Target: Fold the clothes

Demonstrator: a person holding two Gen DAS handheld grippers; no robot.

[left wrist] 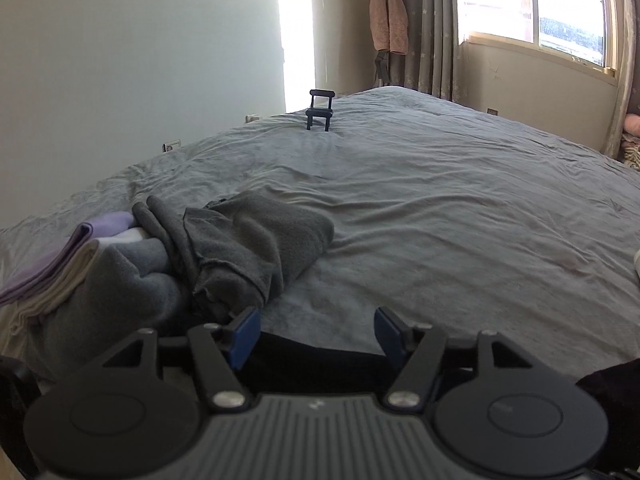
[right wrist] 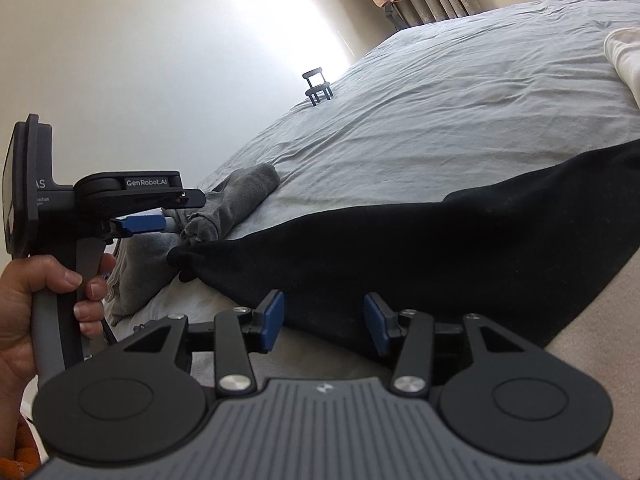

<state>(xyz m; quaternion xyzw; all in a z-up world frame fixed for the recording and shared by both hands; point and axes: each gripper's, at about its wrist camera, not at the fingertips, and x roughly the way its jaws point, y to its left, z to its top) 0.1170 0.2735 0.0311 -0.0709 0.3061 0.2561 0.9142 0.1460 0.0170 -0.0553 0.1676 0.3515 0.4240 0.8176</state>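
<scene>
Two tools, both jaws apart, gripping nothing. Right tool (right wrist: pixel 324 322) sits at near edge of black garment (right wrist: pixel 420 240), which stretches left-right across bed (right wrist: pixel 440 100); its bunched left end lies just below left tool (right wrist: pixel 160 224). Folded pile (left wrist: pixel 140 272) beyond, left; phone stand (left wrist: pixel 320 116) far.

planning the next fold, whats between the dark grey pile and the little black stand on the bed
Only bare wrinkled bedsheet between the grey pile and black stand, in both wrist views.

Both handheld black grippers carry blue-padded fingers (right wrist: pixel 274 316), silver pivot screws (right wrist: pixel 234 382) and a ribbed grey plastic housing (right wrist: pixel 320 420); one reads "GenRobot.AI".
</scene>
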